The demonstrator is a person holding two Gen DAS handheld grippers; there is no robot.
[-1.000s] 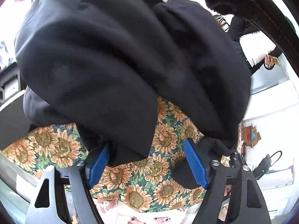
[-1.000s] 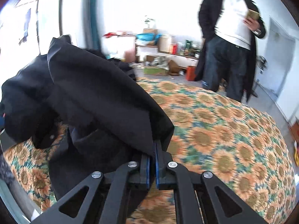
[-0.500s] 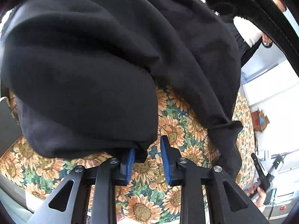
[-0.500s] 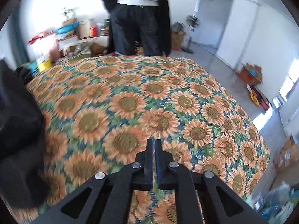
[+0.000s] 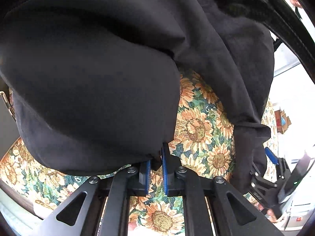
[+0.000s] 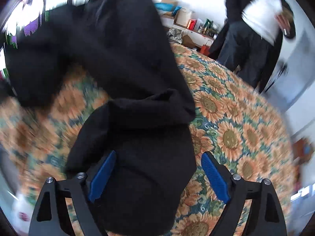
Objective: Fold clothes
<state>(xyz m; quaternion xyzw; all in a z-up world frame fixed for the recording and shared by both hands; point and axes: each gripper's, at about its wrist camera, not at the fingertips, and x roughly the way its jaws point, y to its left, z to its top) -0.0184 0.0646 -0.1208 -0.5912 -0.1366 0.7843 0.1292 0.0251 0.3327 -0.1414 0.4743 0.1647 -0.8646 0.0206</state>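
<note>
Black heavy cloth garment (image 5: 102, 82), soft and bulky, fills most of what we see from our left wrist, hanging in big rounded folds above the sunflower-patterned bedspread (image 5: 198, 125) of orange blooms on green. From our right wrist the same garment drapes down over that spread (image 6: 232, 129), one thick fold running toward us between the fingers. Beyond the bed stands a person in a dark coat over a white top (image 6: 256, 17), blurred, beside cluttered low shelves of boxes (image 6: 187, 19). Our left gripper (image 5: 156, 167) is closing, its blue pads nearly together with a small pinch of the garment's lower hem between them. Our right gripper (image 6: 157, 175) is opening, blue pads (image 6: 214, 177) wide apart, the cloth lying loose between them.
</note>
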